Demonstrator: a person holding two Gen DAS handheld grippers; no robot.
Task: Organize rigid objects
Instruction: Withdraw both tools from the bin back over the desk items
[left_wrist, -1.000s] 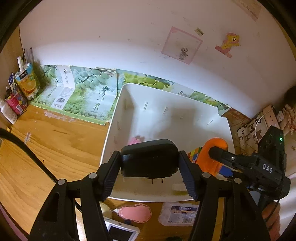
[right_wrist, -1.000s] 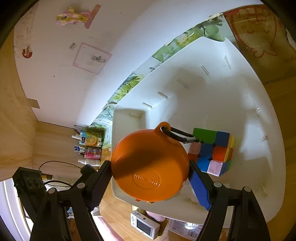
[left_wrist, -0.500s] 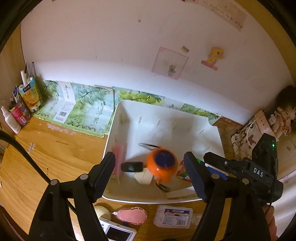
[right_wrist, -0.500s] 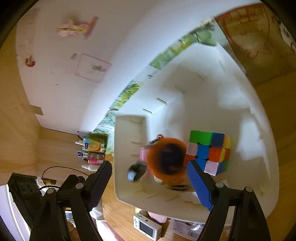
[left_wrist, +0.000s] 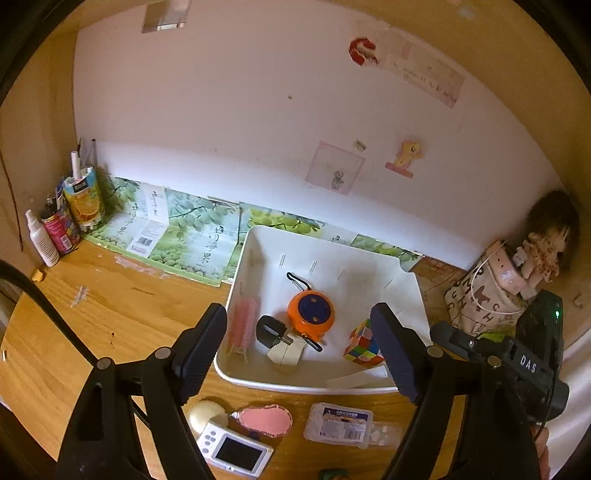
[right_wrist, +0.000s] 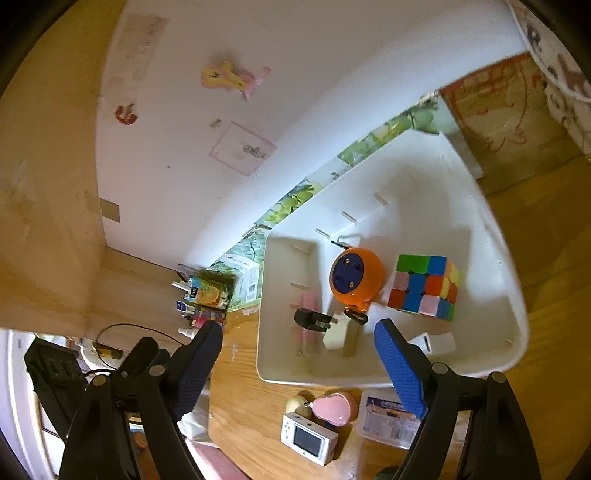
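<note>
Lying grouped in the white plastic bin (left_wrist: 255, 380), the round orange gadget (left_wrist: 311, 313) and black plug adapter (left_wrist: 270, 329) are noted; both grippers (left_wrist: 299, 347) (right_wrist: 297, 356) are held spread, empty.

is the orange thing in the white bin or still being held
In the bin. The orange thing lies on the floor of the white bin, and both grippers are open and empty.
</note>
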